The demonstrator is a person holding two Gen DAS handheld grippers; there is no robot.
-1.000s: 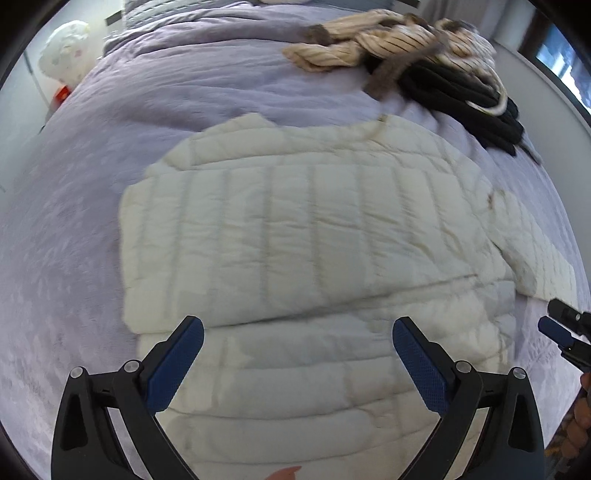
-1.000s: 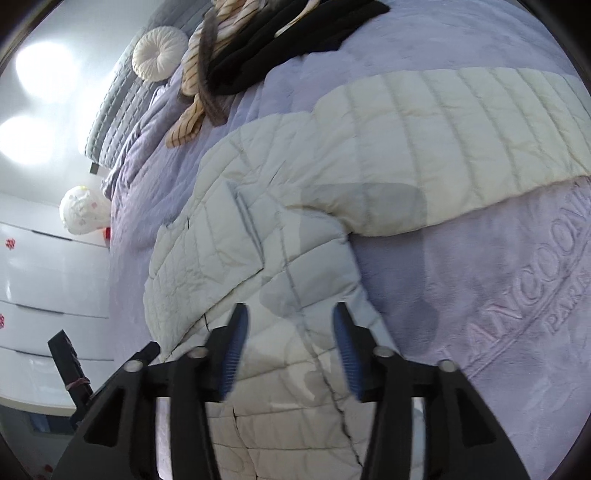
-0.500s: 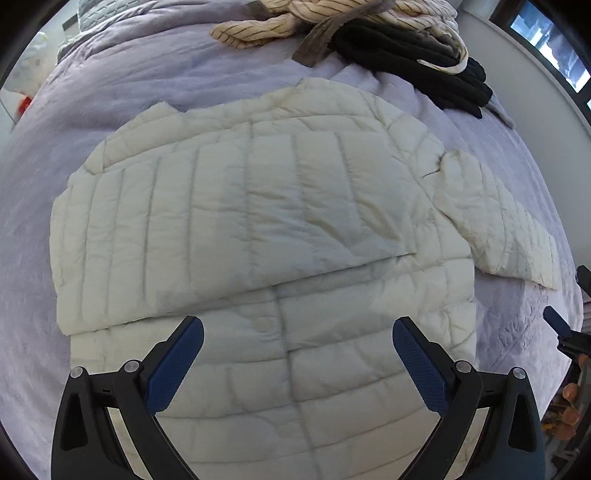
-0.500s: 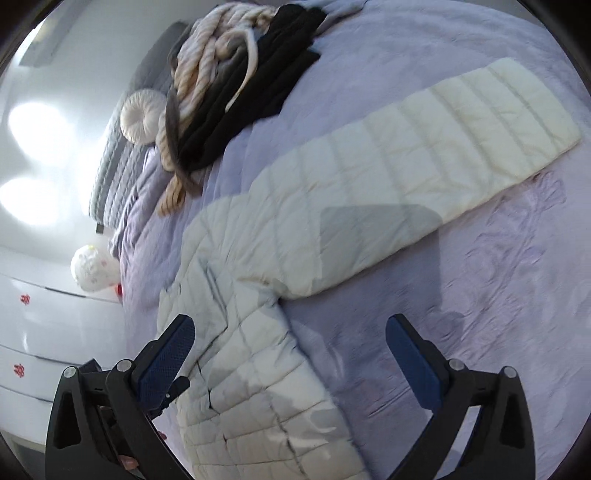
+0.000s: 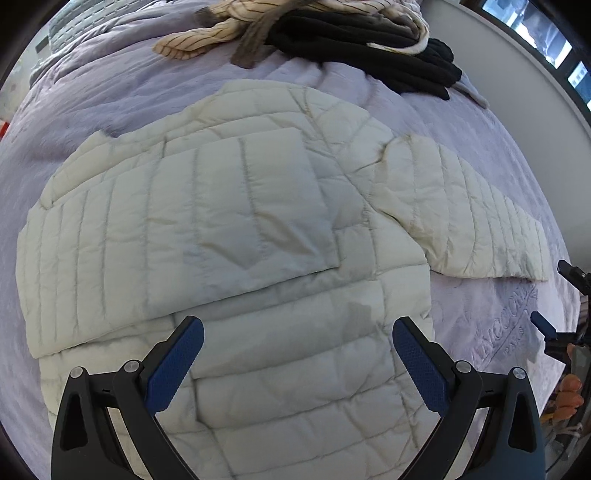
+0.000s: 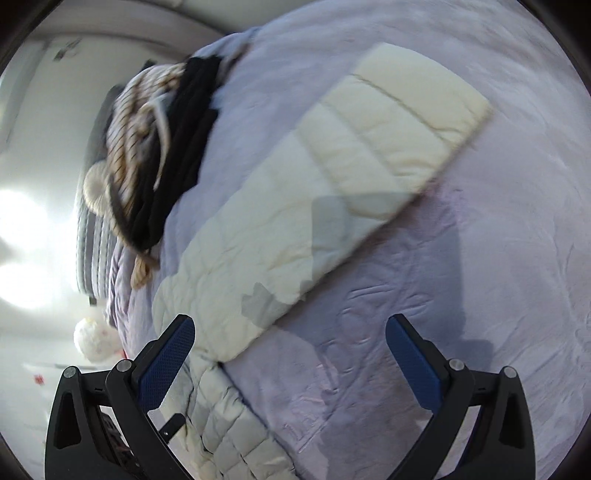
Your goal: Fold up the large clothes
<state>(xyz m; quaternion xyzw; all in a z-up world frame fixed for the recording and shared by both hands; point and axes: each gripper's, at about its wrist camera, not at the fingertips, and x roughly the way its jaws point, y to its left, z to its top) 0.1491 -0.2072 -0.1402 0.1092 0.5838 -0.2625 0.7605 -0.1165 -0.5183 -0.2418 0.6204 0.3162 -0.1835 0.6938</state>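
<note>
Spread flat on the bed (image 5: pixel 92 92), beneath both sets of jaws: a cream jacket (image 5: pixel 229 229), sleeve (image 6: pixel 369 155) stretched ahead. Left gripper (image 5: pixel 295 362) and right gripper (image 6: pixel 290 358) released, grasping nothing.

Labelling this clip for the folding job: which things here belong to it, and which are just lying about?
In the job:
cream puffer jacket
its outstretched sleeve
left tongs
right tongs

Lying about:
striped garment
black clothes
round cushion
</note>
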